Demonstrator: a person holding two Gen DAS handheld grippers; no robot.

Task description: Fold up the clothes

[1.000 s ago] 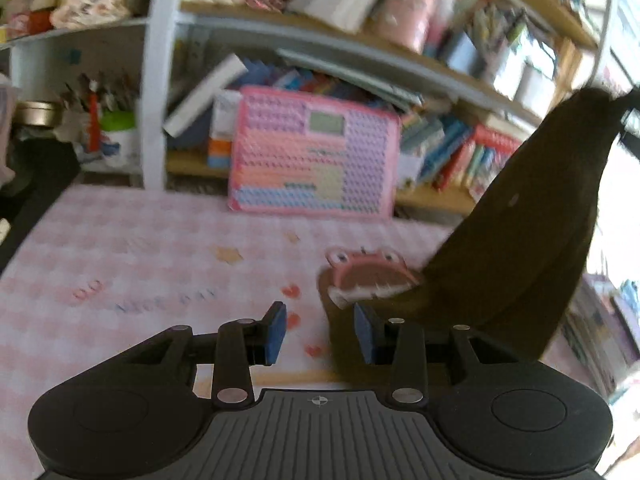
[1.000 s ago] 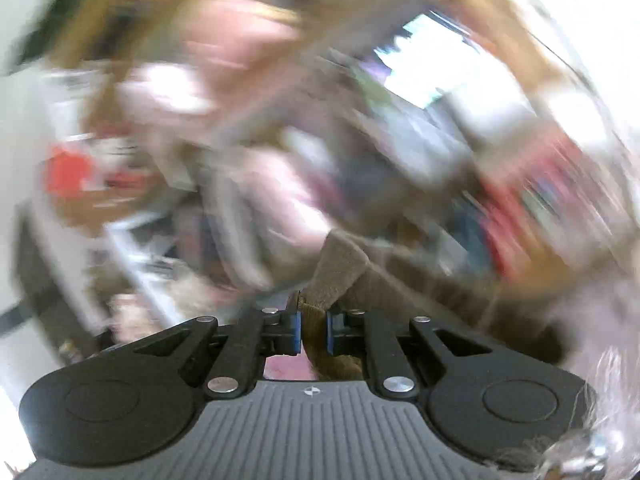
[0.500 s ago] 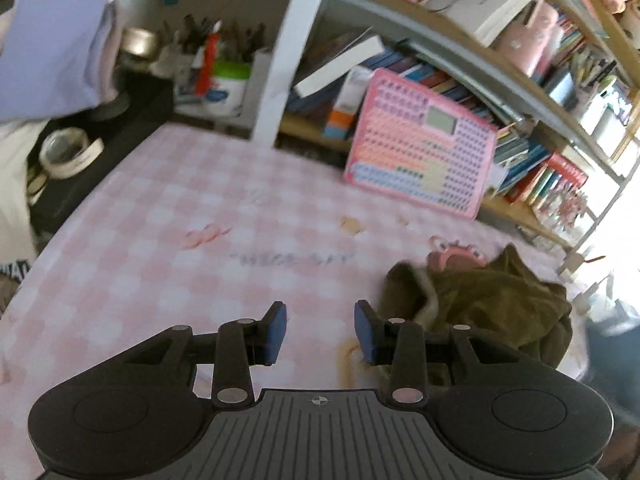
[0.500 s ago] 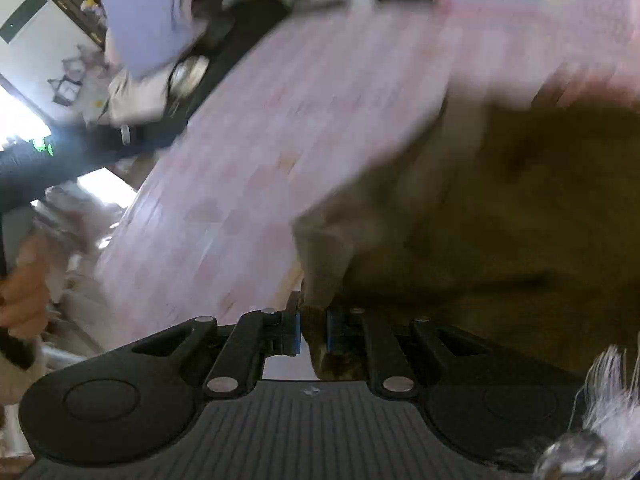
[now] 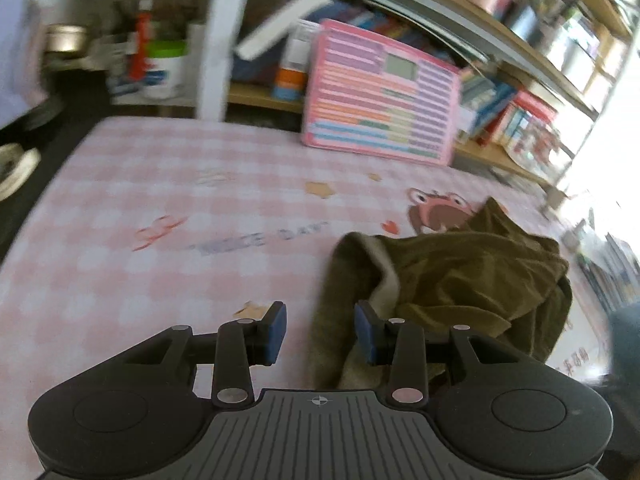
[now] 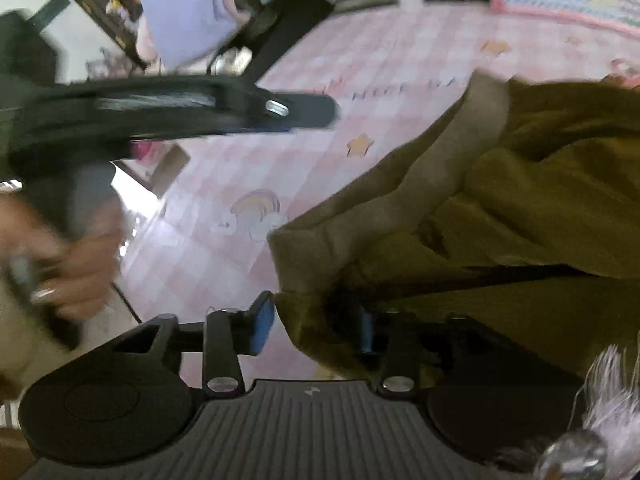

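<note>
An olive-green garment (image 5: 460, 280) lies crumpled on the right side of the pink checked tablecloth (image 5: 180, 240), its paler lining showing along the left fold. My left gripper (image 5: 320, 328) is open just in front of that fold, and the cloth's edge shows between its fingers without being pinched. In the right wrist view the garment (image 6: 500, 200) fills the right half. My right gripper (image 6: 314, 330) has its jaws opening, with a bunched fold between them. The left pad stands clear of the cloth. A hand (image 6: 72, 264) holds the other gripper's blurred black body (image 6: 160, 108) at the left.
Behind the table stand shelves crowded with books, a white shelf post (image 5: 224, 40) and a pink toy board (image 5: 380, 108) leaning on the shelf. A tape roll (image 5: 12, 172) lies beyond the table's left edge. A lilac cloth (image 6: 184, 12) hangs at the back left.
The garment hung in the air from my shut right gripper, came down and now lies in a heap. The right jaws have widened. My left gripper has sunk closer to the cloth's left fold.
</note>
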